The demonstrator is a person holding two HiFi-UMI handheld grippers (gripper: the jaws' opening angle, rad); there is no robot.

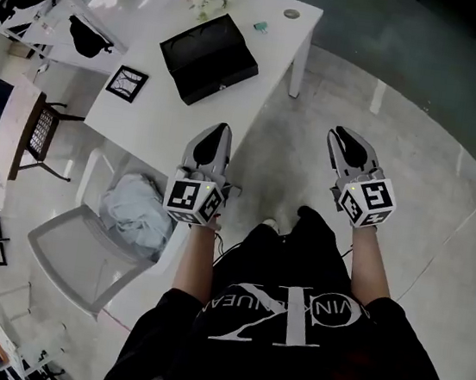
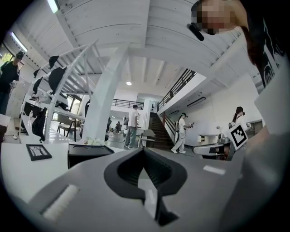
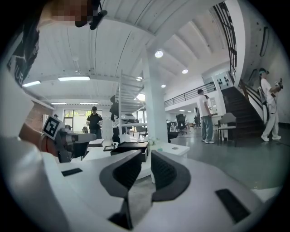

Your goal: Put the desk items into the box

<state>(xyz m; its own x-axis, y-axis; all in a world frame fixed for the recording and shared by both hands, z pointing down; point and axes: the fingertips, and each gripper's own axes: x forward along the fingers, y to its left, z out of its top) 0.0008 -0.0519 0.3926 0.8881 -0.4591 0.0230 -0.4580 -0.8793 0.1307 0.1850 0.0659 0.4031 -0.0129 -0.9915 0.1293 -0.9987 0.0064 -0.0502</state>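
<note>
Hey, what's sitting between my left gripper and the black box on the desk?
Nothing. In the head view, only bare white desk separates the left gripper from the black box. The picture frame lies off to one side.

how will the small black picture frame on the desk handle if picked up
The small black square picture frame lies flat on the white desk, so an edge probably has to be lifted first. It looks thin and rigid, likely light. Its pale centre may be glazed, so possibly slippery and fragile.
</note>
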